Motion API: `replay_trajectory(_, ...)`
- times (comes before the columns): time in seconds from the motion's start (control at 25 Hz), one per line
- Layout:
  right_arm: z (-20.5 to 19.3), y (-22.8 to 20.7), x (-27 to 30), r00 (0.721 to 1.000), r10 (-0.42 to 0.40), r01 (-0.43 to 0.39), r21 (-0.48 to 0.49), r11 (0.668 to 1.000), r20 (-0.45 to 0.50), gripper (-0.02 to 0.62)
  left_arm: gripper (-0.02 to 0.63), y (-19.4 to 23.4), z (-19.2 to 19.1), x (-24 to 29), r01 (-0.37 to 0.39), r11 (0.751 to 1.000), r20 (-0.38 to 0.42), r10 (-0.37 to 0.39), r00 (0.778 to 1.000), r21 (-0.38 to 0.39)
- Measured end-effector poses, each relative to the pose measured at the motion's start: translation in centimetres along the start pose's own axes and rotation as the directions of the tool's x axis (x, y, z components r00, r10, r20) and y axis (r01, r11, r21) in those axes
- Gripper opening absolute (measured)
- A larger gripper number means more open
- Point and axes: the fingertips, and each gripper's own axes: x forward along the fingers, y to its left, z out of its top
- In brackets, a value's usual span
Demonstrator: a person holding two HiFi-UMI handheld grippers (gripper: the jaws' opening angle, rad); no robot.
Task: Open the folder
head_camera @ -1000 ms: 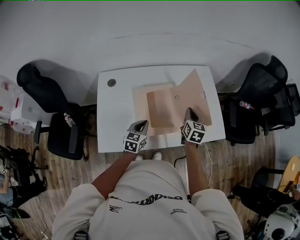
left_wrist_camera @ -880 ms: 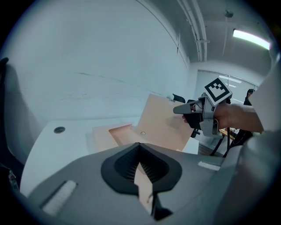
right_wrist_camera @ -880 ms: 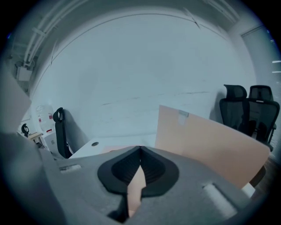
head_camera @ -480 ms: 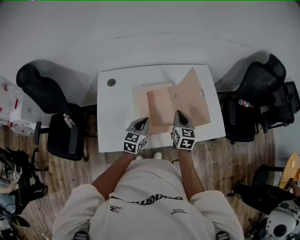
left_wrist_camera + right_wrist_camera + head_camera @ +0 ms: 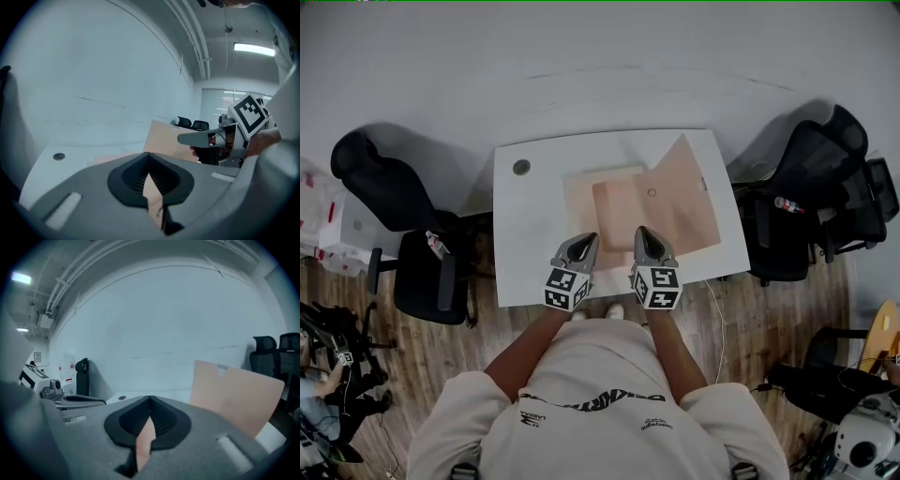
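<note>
well, the left gripper (image 5: 150, 174) was clamped on a thin peach sliver, its jaws pressed together with only that edge showing between them. the right gripper (image 5: 149, 417) was closed the same way on a like sliver. by colour and place, both slivers looked to be the near edge of a leaf of the folder (image 5: 682, 192), though neither gripper view settled which leaf. the two grippers hung close together over the near edge of the table (image 5: 525, 239), pointing across it.

the folder lay on the right half of the table, already spread. a pale sheet was flat on the table top, a darker inner leaf (image 5: 619, 214) lay over it, and the right-hand cover stood up at a slant toward the table's right edge.

i judged it light, thin card: stiff enough to stand up, yet quick to bow or crease. its smooth face could slide out of the pads. the free edge near a corner, away from the fold, seemed the best place to pinch it, with the two grips kept apart so the leaf would lift flat.

as a container, the folder held only that inner leaf, with no loose papers that i could make out. left of the table, past a black chair (image 5: 389, 192), stood white boxes (image 5: 323, 211) with red marks, their contents too small to tell.
</note>
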Motion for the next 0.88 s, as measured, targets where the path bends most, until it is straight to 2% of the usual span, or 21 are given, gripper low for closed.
replay_trajectory(0.36,0.5,1.2,-0.9,0.999,0.012,-0.012,-0.011,1.0,0.04,0.0,-0.011,0.1,1.8,-1.3,-0.005,1.0,0.092,0.003,0.996,0.018)
replay_trajectory(0.88,0.5,2.2,-2.1,0.997,0.013,-0.012,-0.01,1.0,0.077,0.0,-0.011,-0.1,3.2,-2.7,-0.003,0.999,0.159,-0.004,0.987,0.047)
